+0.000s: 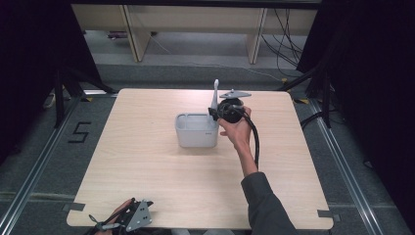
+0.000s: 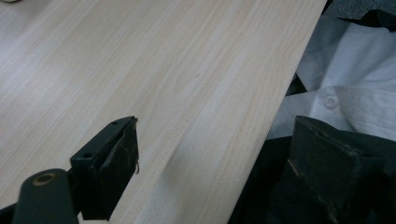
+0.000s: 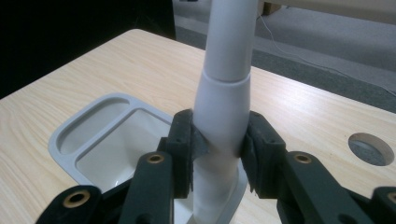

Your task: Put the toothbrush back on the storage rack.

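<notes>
We see the right tool [image 3: 218, 147] closed on a white plastic handle [image 3: 223, 116] (perhaps a brush; its top is out of view); its long axis stands almost upright, and its lower end is inside the right compartment of the grey plastic container with rounded corners [image 1: 196, 129] in the middle of the light wooden desk [image 1: 147, 176]; the left tool [image 2: 210, 168] is wide open and empty, well apart at the near desk edge; any move up or down would follow this axis.

White toothbrush [image 3: 223, 112] (handle clamped) upright in grey holder [image 1: 195, 131], mid-table.
</notes>
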`<state>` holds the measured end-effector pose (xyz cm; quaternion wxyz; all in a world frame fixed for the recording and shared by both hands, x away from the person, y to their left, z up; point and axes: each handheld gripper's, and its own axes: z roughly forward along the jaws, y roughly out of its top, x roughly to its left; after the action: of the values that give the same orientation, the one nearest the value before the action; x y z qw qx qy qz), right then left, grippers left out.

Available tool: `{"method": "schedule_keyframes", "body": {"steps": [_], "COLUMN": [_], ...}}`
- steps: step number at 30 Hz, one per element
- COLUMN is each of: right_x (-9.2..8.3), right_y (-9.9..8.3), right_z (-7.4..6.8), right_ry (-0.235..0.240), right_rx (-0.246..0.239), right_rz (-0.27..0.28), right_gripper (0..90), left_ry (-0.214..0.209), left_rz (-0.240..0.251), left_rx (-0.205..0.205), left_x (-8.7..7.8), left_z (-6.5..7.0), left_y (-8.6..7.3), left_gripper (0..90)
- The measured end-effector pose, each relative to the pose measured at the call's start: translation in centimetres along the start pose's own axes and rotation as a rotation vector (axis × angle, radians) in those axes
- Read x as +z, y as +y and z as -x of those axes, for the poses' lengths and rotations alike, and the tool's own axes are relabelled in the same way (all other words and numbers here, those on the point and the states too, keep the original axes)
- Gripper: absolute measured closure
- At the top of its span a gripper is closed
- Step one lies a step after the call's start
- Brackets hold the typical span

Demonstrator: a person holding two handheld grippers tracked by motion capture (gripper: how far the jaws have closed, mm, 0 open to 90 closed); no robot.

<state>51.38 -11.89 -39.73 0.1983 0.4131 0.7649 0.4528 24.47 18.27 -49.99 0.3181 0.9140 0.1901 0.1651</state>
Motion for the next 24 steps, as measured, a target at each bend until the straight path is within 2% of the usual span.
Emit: {"method": "schedule_keyframes", "body": {"steps": [6,7,8,9,11,14,15,17,18,19,21,24], "right_x": [0.2,0.3,0.4,0.5,0.6,0.8,0.8,0.9,0.9,0.9,0.9,1.2], "right_y": [-0.4,-0.4,-0.5,-0.6,-0.6,-0.8,-0.8,-0.8,-0.8,-0.8,-0.8,-0.9], "right_z": [-0.1,-0.1,-0.1,-0.2,-0.2,-0.5,-0.4,-0.3,-0.5,-0.4,-0.6,-0.6], "right_ry": [-0.018,-0.005,-0.023,-0.015,-0.017,-0.035,-0.035,-0.035,-0.031,-0.046,-0.048,-0.037], "right_rx": [-0.022,-0.015,-0.038,-0.025,-0.046,-0.034,-0.064,-0.082,-0.074,-0.09,-0.092,-0.089], "right_rz": [-0.017,-0.022,-0.021,-0.028,-0.041,-0.046,-0.046,-0.049,-0.048,-0.045,-0.066,-0.06], "right_gripper": [66.6,66.5,66.6,66.6,66.6,66.6,66.6,66.7,66.7,66.7,66.9,67.1], "left_ry": [-0.001,0.001,0.003,0.003,0.0,0.002,0.002,0.001,0.003,0.004,0.0,0.004], "left_rz": [0.002,0.0,0.005,0.005,-0.001,0.004,0.004,0.0,0.003,0.003,0.0,0.003], "left_rx": [-0.003,0.0,-0.001,-0.002,-0.001,-0.002,-0.002,0.0,-0.001,-0.001,-0.002,-0.001], "left_x": [0.0,0.0,0.0,0.0,0.0,0.0,0.0,0.0,0.0,0.0,-0.1,0.0], "left_z": [0.0,0.0,0.0,0.0,0.0,0.0,0.0,0.0,0.0,0.0,0.0,0.0], "left_y": [0.0,0.0,0.0,0.0,0.0,0.0,0.0,0.0,0.0,0.0,0.0,0.0], "left_gripper": [15.2,15.2,15.2,15.2,15.2,15.2,15.2,15.2,15.2,15.2,15.2,15.2]}}
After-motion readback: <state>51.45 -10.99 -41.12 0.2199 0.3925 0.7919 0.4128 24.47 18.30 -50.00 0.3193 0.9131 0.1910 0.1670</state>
